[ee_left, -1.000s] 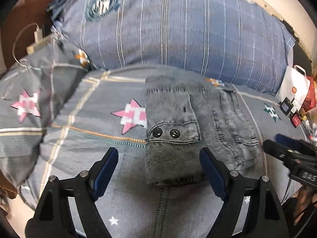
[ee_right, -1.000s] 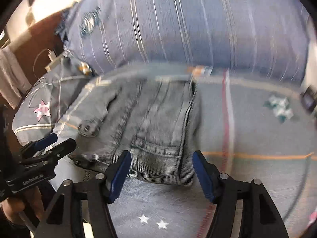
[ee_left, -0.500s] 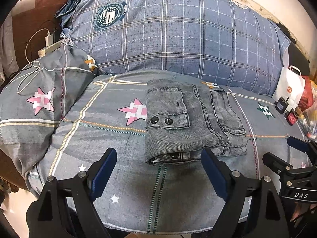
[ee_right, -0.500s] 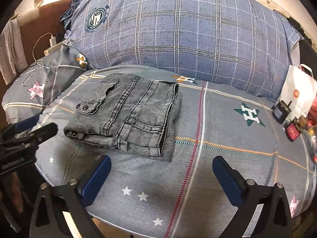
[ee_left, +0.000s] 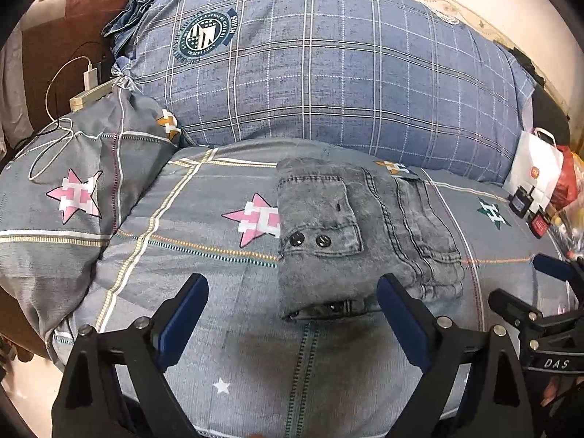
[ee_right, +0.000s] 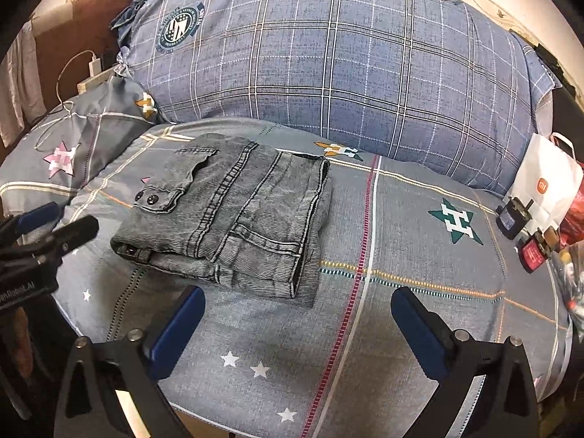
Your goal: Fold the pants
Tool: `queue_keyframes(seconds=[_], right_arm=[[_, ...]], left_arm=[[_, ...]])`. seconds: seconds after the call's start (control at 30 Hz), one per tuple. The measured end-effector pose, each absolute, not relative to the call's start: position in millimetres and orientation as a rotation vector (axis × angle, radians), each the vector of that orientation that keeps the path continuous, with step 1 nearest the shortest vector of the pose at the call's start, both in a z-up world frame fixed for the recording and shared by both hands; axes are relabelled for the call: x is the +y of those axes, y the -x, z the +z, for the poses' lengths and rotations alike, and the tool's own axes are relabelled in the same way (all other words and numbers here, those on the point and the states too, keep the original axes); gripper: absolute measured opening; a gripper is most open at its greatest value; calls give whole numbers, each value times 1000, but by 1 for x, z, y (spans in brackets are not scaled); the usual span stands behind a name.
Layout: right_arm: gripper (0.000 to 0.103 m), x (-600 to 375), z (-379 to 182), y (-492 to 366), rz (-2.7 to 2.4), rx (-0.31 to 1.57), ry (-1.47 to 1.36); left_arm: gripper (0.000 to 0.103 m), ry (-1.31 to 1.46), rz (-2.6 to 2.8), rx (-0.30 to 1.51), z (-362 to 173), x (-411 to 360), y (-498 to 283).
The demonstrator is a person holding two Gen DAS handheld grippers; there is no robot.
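Grey denim pants (ee_left: 361, 237) lie folded into a compact rectangle on the grey star-print bedsheet (ee_left: 204, 262); they also show in the right wrist view (ee_right: 233, 215). My left gripper (ee_left: 292, 314) is open and empty, held just in front of the pants' near edge without touching. My right gripper (ee_right: 297, 325) is open and empty, in front of and to the right of the pants. The right gripper also shows at the right edge of the left wrist view (ee_left: 540, 299), and the left gripper shows at the left edge of the right wrist view (ee_right: 54, 226).
A big blue plaid pillow (ee_left: 328, 73) lies behind the pants. A grey star pillow (ee_left: 73, 189) with a white charger cable (ee_left: 51, 142) is at the left. A white paper bag (ee_right: 547, 189) and small items (ee_right: 533, 252) sit at the bed's right edge.
Both grippers have pulled back from the folded pants towards the bed's near edge, and the right gripper has opened wider. The pants lie still.
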State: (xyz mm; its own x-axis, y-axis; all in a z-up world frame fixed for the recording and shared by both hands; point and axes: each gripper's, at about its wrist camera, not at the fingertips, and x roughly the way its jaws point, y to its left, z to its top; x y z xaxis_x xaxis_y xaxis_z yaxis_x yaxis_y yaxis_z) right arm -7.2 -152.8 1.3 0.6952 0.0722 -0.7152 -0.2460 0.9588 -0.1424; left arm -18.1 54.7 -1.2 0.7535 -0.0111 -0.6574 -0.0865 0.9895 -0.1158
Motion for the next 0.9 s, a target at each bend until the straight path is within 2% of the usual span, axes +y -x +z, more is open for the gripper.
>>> queue_keyframes(seconds=[0.9], right_arm=[[103,-151,-4,-8,204,791,227]], left_arm=[[97,99,0,745,13,33,-11]])
